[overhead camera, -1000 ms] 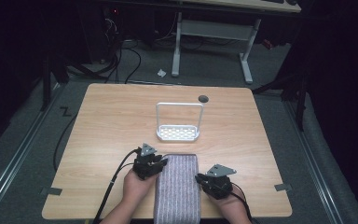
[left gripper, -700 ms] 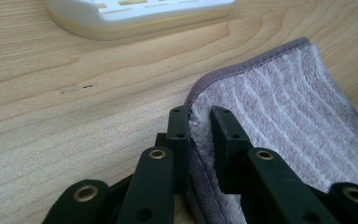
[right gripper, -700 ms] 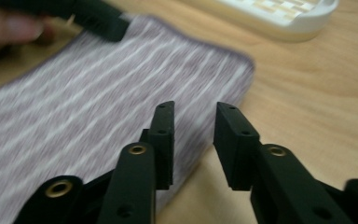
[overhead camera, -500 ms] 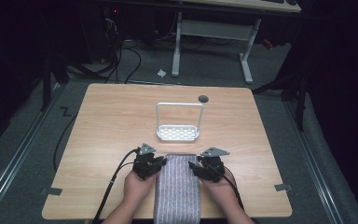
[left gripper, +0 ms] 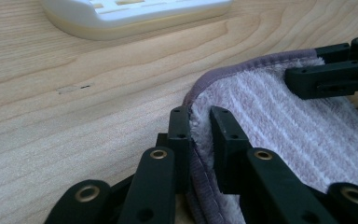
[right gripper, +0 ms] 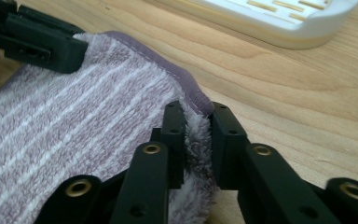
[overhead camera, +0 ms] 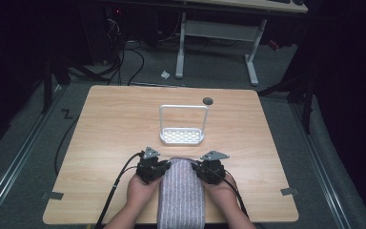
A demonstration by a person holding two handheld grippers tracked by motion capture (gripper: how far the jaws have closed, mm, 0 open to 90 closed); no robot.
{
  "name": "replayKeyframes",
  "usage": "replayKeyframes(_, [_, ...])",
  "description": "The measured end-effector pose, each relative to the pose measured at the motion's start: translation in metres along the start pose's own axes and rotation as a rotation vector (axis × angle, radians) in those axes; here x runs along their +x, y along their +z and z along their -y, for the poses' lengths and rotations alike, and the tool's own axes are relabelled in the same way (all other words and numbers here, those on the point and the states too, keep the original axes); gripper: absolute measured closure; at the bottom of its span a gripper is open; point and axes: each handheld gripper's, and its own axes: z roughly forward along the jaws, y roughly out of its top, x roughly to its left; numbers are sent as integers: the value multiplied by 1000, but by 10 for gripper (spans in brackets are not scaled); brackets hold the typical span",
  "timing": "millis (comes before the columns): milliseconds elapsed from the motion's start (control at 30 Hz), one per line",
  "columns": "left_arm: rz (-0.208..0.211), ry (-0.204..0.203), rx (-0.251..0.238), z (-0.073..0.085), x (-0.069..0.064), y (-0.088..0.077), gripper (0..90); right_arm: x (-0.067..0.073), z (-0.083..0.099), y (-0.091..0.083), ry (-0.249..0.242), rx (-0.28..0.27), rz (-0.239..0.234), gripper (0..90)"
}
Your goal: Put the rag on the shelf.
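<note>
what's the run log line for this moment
stage: towel corners gripped | left claw: closed on left far corner of towel | right claw: just closed on right far corner | white rack: beyond, apart

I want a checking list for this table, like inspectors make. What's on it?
Surface: wooden table, bare around the things.
Job's things: striped purple towel lying at the near edge.
Clutter: white rack mid-table; small dark disc behind it.
Grippers: left hand-held gripper pinches the towel's left far corner; right hand-held gripper pinches the right far corner.
Cables: black cable trails from the left one.
Surroundings: dark floor, desk legs, paper scrap.
</note>
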Motion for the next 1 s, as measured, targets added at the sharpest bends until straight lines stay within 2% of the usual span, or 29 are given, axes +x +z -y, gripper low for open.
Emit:
replayKeyframes(167, [-12, 21, 0, 1, -3, 0, 806, 2, 0, 1, -24, 0, -3, 826])
replayKeyframes(267, [-1, 0, -3, 1, -1, -1, 807, 4, 0, 0, -36, -13, 7, 832])
replayKeyframes(433, [2, 9, -22, 2, -1, -3, 812, 8, 1, -2, -46, -42, -4, 833])
replayKeyframes(567, [15, 8, -65, 3, 0, -7, 813, 10, 2, -7, -44, -73, 6, 833])
replayKeyframes(833, [8, 23, -87, 3, -1, -8, 812, 16, 1, -14, -42, -123, 29, 832])
replayKeyframes(1000, [12, 7, -160, -1, -4, -19, 812, 18, -2, -23, -53, -186, 18, 834])
